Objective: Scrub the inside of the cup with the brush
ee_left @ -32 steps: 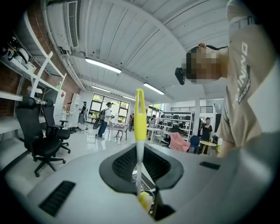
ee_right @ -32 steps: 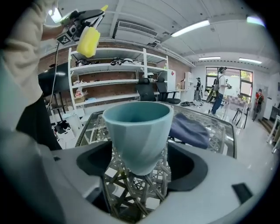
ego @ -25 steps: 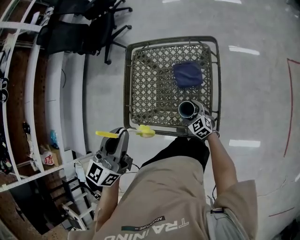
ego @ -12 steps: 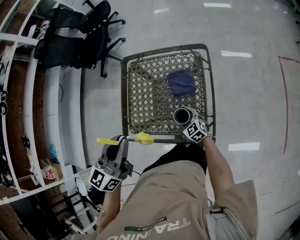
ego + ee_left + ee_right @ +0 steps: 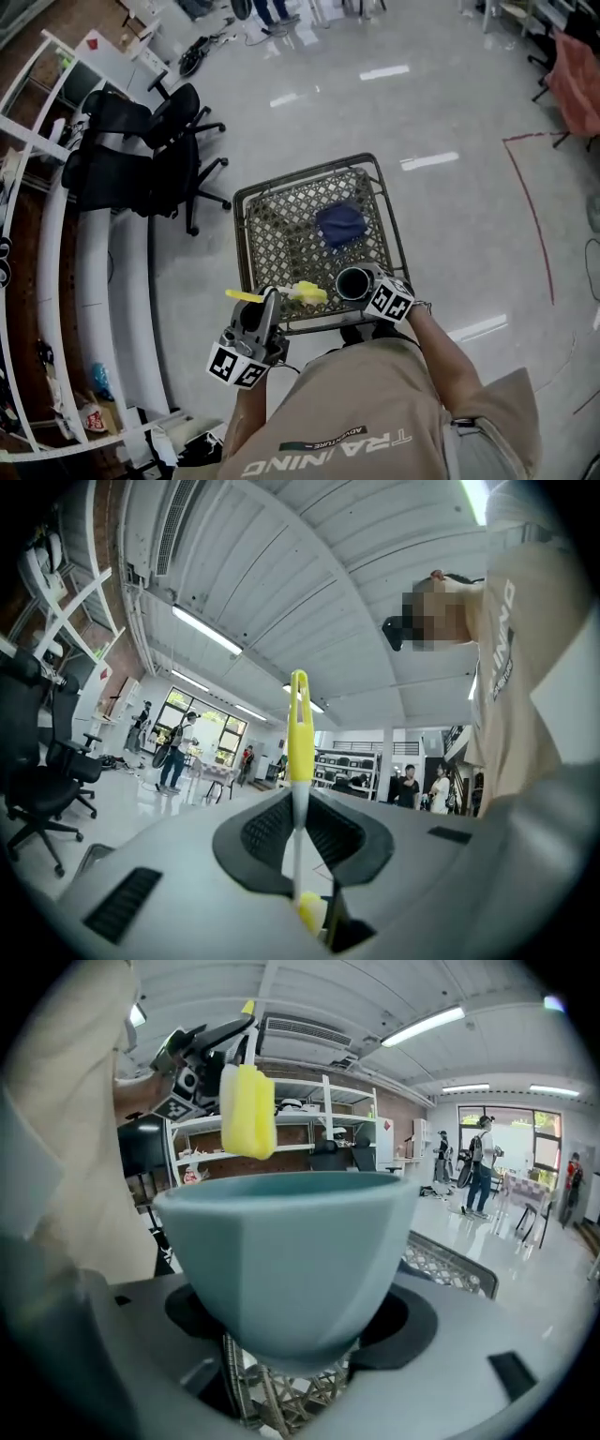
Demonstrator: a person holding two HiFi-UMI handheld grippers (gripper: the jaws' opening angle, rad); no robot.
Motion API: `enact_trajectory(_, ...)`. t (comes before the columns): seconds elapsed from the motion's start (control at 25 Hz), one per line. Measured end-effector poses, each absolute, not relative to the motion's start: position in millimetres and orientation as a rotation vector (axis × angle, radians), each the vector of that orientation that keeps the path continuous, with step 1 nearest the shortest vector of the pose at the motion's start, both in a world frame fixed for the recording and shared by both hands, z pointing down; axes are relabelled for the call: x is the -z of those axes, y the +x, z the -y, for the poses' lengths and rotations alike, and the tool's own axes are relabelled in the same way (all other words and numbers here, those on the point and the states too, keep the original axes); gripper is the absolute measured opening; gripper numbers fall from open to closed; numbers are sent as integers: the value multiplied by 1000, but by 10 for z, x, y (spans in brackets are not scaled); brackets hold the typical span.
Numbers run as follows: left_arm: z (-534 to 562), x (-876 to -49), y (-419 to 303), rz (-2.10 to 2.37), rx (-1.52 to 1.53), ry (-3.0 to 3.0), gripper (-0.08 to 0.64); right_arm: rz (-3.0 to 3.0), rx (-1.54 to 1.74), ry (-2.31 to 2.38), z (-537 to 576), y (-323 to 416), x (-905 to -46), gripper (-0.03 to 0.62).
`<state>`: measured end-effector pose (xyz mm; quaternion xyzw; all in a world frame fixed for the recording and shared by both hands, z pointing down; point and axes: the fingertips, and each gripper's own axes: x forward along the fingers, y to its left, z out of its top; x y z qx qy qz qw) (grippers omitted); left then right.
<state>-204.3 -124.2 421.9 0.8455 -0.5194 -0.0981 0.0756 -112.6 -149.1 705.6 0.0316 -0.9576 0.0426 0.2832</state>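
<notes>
Head view stares steeply down on the basket (image 5: pixel 305 174); left gripper view tilts up at the ceiling (image 5: pixel 281 574); right gripper view, tight behind the cup (image 5: pixel 291 1251), shares the brush (image 5: pixel 248 1110) with both.

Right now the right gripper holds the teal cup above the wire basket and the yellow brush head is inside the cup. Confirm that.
Not inside: the head view shows the brush head outside the cup, beside its rim. The right gripper does hold the cup above the wire basket.
</notes>
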Motion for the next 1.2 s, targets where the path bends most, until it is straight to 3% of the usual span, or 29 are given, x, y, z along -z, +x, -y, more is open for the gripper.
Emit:
enact_trajectory(0.2, 1337, -3748, -1985, 1483, 357, 2680, 43, 2572, -189, 93, 1447, -1127, -6674, 381)
enact_trajectory(0.44, 1490, -3383, -1709, 1345, 372, 2798, 43, 2536, -49, 96, 1602, -1126, -6408, 380)
enact_trajectory(1.2, 1558, -3894, -1437, 1258, 236, 2728, 43, 2520, 104, -61, 1395, -1570, -5899, 380)
